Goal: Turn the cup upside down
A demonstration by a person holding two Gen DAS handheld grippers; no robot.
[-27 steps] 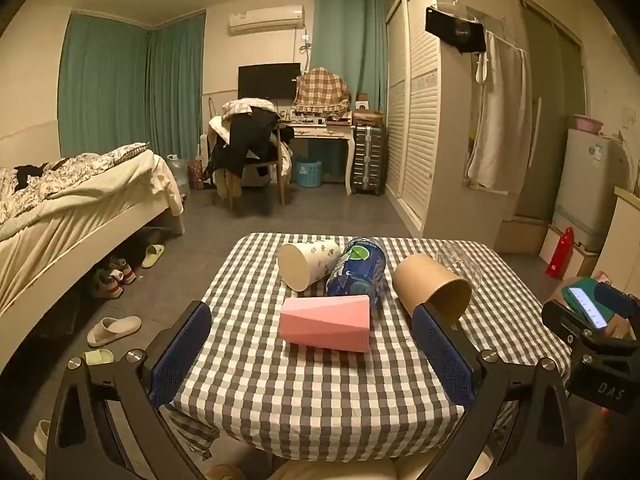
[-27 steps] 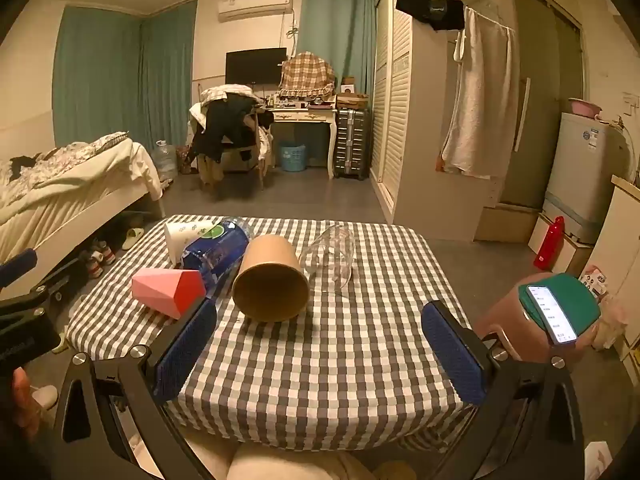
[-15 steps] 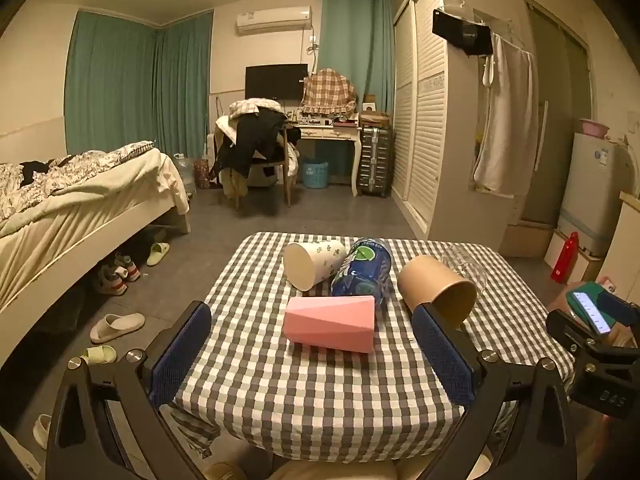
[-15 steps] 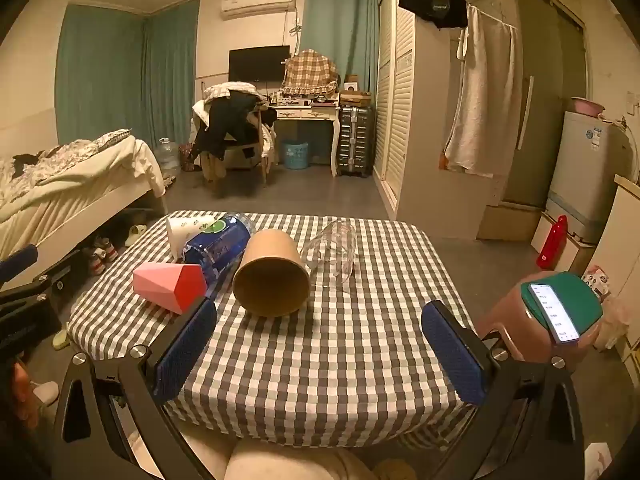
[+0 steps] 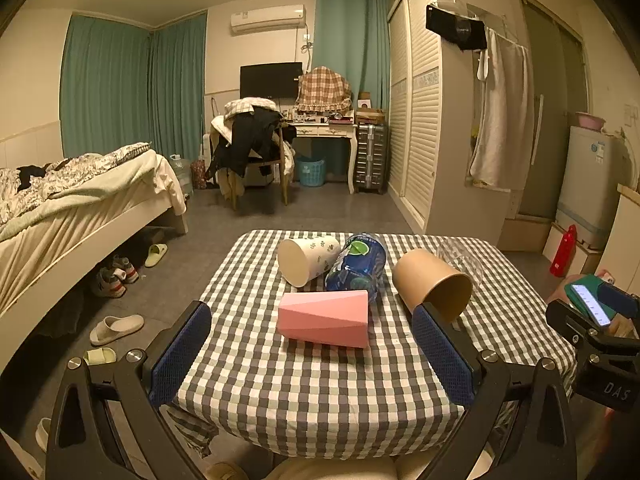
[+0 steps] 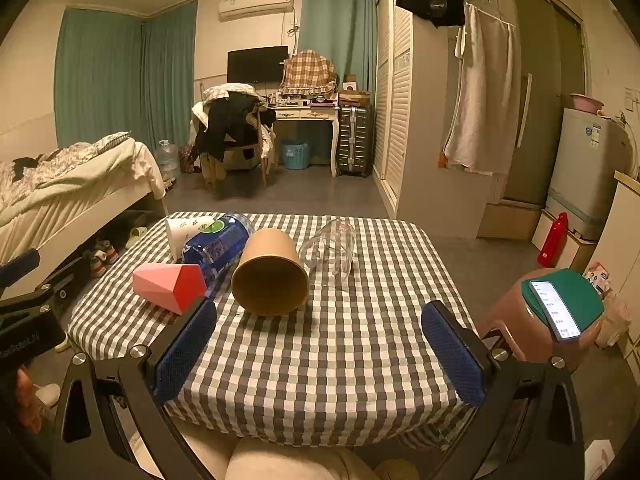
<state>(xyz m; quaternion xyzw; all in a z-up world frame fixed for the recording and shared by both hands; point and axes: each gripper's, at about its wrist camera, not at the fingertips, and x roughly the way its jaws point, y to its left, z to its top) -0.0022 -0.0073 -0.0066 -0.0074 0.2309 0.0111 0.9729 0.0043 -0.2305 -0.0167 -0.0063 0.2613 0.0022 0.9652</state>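
Several cups lie on their sides on the checked table [image 5: 320,392]: a pink faceted cup [image 5: 325,318], a white leaf-print cup [image 5: 306,258], a brown paper cup [image 5: 434,288] and a clear glass [image 5: 460,256]. The right wrist view shows the pink cup [image 6: 168,287], the white cup [image 6: 186,229], the brown cup [image 6: 270,274] with its mouth toward me, and the clear glass [image 6: 332,246]. My left gripper [image 5: 316,354] is open and empty, short of the pink cup. My right gripper [image 6: 318,354] is open and empty, short of the brown cup.
A blue plastic bottle [image 5: 358,266] lies between the white and brown cups; it also shows in the right wrist view [image 6: 218,242]. A pink stool [image 6: 536,320] with a phone [image 6: 554,310] stands right of the table [image 6: 340,360]. A bed [image 5: 72,208] is on the left.
Both views have shifted slightly, as if both grippers rose or drew back a little. The cups and the bottle have not moved. Both grippers stay open.
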